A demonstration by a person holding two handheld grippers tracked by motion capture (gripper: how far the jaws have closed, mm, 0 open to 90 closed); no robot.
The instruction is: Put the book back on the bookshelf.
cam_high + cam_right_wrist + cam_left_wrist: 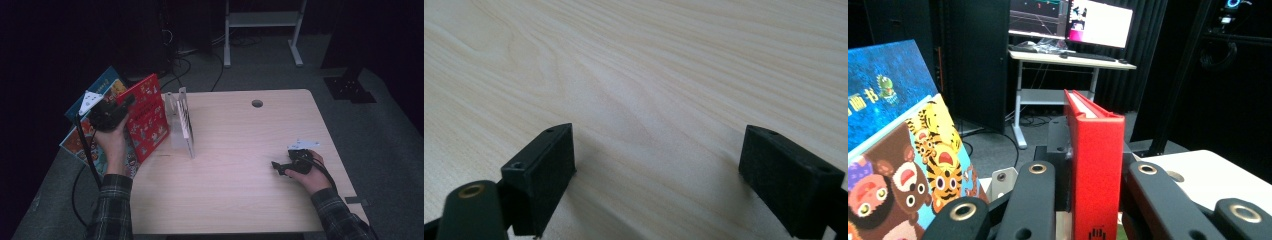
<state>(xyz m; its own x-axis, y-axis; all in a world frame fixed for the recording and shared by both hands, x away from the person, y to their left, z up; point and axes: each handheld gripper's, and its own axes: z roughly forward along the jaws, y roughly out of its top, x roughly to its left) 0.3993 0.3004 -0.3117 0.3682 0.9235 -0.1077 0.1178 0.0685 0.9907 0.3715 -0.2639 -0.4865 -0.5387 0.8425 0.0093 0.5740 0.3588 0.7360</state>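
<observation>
Red book (1095,165) up off the table (235,165) at its left edge, spine standing upright and clamped between the jaws of the left tongs (121,106), which squeeze it from both sides. Its illustrated cover (149,116) tilts toward the white slotted rack (181,122) just beside it on the table. Behind and below the red one, two more picture books: a blue one (102,86) and one with cartoon tigers (933,155), fanned out at the table's left corner. Over on the far right, well apart from it all, the right tongs (281,168) rest low on the bare wood, jaws spread wide with nothing between them
</observation>
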